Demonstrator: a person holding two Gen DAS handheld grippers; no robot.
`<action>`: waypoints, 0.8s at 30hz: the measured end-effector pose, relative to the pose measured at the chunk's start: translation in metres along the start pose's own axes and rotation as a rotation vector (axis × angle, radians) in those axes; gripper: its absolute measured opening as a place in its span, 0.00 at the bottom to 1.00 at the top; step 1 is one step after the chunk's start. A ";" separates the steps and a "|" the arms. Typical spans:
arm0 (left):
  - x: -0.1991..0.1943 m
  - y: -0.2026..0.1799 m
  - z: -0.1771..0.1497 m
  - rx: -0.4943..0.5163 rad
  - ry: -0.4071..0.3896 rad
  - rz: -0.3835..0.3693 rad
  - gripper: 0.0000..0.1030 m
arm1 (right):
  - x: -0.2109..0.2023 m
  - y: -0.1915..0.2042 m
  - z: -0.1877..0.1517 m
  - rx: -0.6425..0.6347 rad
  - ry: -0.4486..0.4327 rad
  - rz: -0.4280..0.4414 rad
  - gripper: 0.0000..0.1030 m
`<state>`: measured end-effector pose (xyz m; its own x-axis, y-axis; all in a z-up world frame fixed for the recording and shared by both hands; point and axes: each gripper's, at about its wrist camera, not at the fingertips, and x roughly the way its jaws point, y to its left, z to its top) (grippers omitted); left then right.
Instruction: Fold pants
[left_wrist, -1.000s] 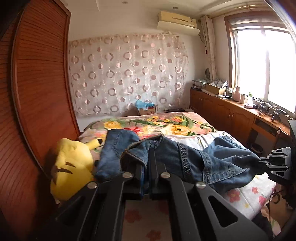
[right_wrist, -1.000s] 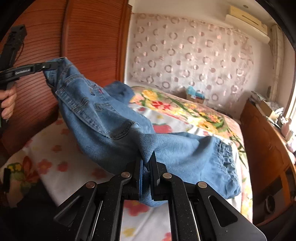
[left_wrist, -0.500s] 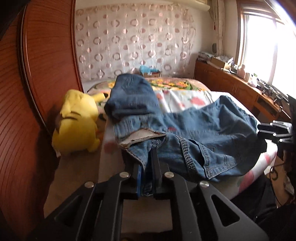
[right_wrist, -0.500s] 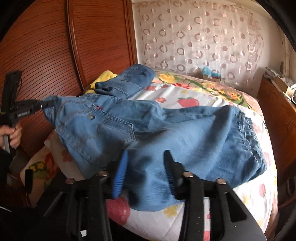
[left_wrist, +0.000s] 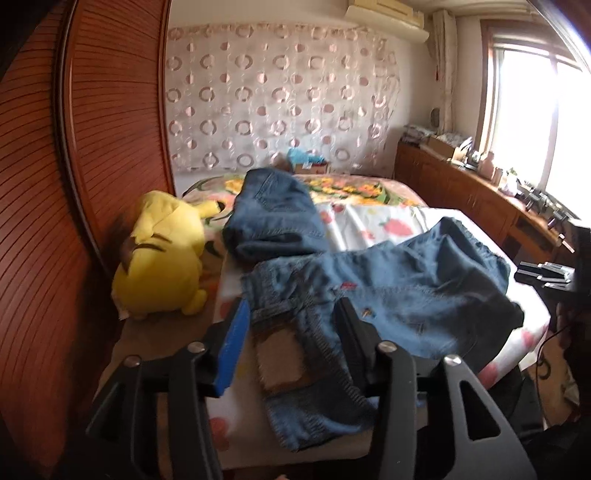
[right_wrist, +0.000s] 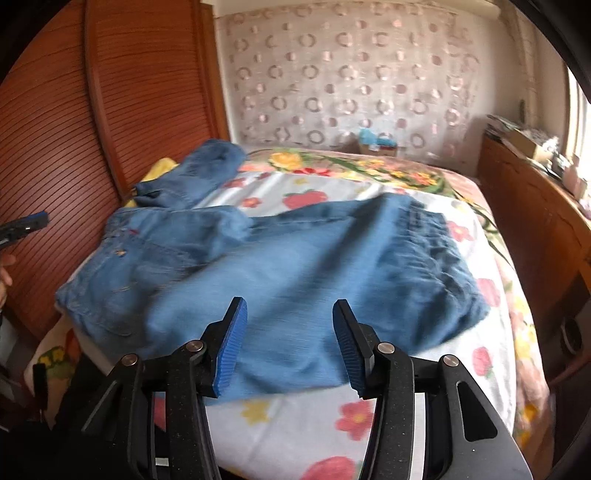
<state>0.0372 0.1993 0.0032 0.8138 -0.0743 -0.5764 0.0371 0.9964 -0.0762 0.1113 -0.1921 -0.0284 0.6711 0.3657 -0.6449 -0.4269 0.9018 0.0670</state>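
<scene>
Left gripper (left_wrist: 291, 325), black two-finger tongs with a blue ribbed pad, lower centre of the left wrist view: jaws apart, having just been opening. The waistband end of the blue denim pants (left_wrist: 369, 288) lies between the fingers, not pressed by either pad; a tan patch on the waistband shows in the gap.

Right gripper (right_wrist: 290, 332), same black build with blue pads, lower centre of the right wrist view: jaws apart as well — nothing clamped. It points down at the near edge of the pants (right_wrist: 295, 266), the denim lying loose just beyond the tips.

Pants spread flat across the near part of the bed (right_wrist: 303, 435), which is covered by a white sheet printed with flowers and strawberries. One leg is doubled back toward the upper left, the other runs out to the right.

Surface and room — a yellow plush toy (left_wrist: 162, 254) sits at the left edge of the bed, just beside the doubled leg, against the reddish slatted wooden panel (left_wrist: 110, 147). A sheer curtain with ring pattern (left_wrist: 280, 96) hangs behind the bed. A small cardboard box (left_wrist: 310, 168) with something blue in it stands at the far end; contents not identifiable.

A person's hand (right_wrist: 5, 273) shows at the far left edge of the right wrist view, under the left gripper's tip.
</scene>
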 end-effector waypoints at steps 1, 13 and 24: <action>0.004 -0.002 0.002 -0.007 -0.002 -0.011 0.50 | 0.000 -0.007 -0.001 0.011 -0.001 -0.013 0.48; 0.069 -0.058 0.012 -0.011 0.030 -0.105 0.50 | -0.012 -0.085 -0.011 0.111 -0.016 -0.133 0.51; 0.089 -0.095 0.013 0.035 0.049 -0.133 0.50 | 0.002 -0.121 -0.012 0.140 0.017 -0.182 0.51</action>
<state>0.1140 0.0984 -0.0302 0.7710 -0.2071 -0.6022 0.1637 0.9783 -0.1268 0.1569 -0.3033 -0.0471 0.7186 0.1911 -0.6687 -0.2108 0.9761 0.0524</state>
